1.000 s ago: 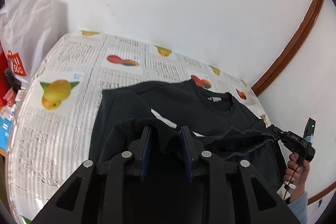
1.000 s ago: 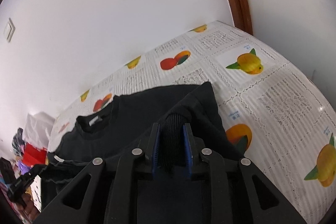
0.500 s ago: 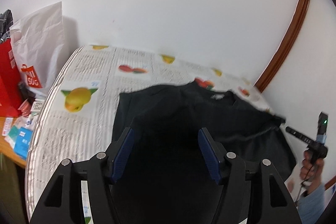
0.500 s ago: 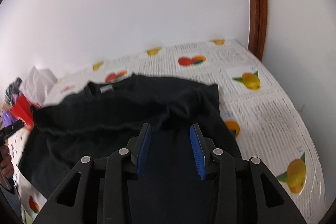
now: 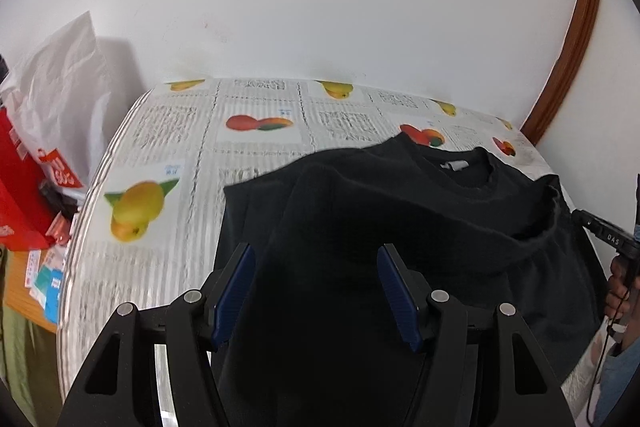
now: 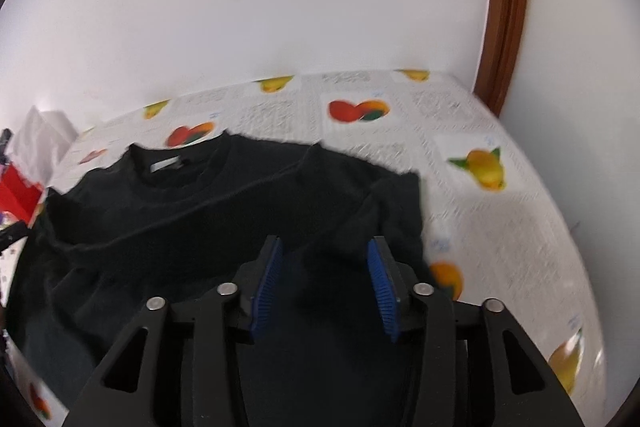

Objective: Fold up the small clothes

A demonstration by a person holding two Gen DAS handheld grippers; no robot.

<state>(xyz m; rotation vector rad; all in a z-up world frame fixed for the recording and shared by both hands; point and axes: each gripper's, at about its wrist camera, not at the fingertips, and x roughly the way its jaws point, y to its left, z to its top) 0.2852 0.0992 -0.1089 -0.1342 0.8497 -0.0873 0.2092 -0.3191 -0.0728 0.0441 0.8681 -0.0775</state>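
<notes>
A black sweatshirt [image 5: 380,211] lies on the fruit-print tablecloth [image 5: 168,131], collar toward the wall, with its lower part folded up over the body. It also shows in the right wrist view [image 6: 208,227]. My left gripper [image 5: 316,259] is open and empty above the shirt's left side. My right gripper [image 6: 324,255] is open and empty above the shirt's right side, where a sleeve bunches. The right gripper also shows at the right edge of the left wrist view [image 5: 608,235], held in a hand.
The tablecloth also shows in the right wrist view [image 6: 500,227]. A white and red shopping bag [image 5: 52,131] and loose packets [image 5: 44,267] sit left of the table. A white wall stands behind, with a brown door frame [image 5: 568,43] at the right.
Both grippers were shut on the black shirt's edge one second ago. They have let go, opened wide and pulled back and up; the folded cloth now lies on the shirt.
</notes>
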